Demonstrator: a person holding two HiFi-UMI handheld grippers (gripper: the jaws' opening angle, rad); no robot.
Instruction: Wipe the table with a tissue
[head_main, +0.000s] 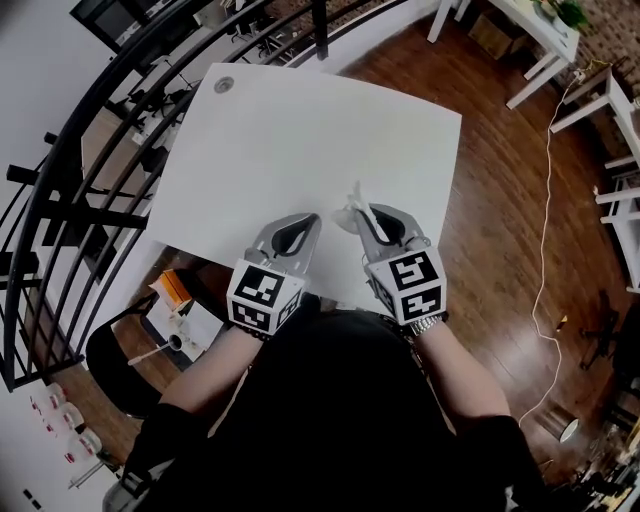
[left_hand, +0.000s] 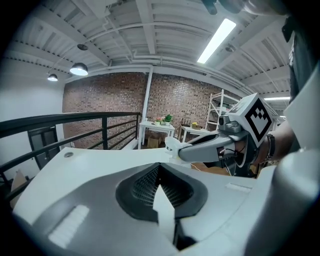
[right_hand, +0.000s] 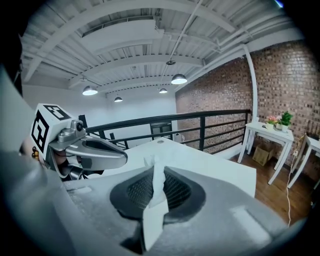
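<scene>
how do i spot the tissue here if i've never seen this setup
Start at the big white table by the black railing. Over its near edge are two grippers; the right gripper has its jaws shut on the tissue, a small crumpled white wisp poking from the tips. The left gripper beside it holds nothing.

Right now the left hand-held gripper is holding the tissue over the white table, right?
No. The right hand-held gripper holds the tissue over the white table. The right gripper view shows it pinched between the jaws. The left hand-held gripper is shut on nothing.
</scene>
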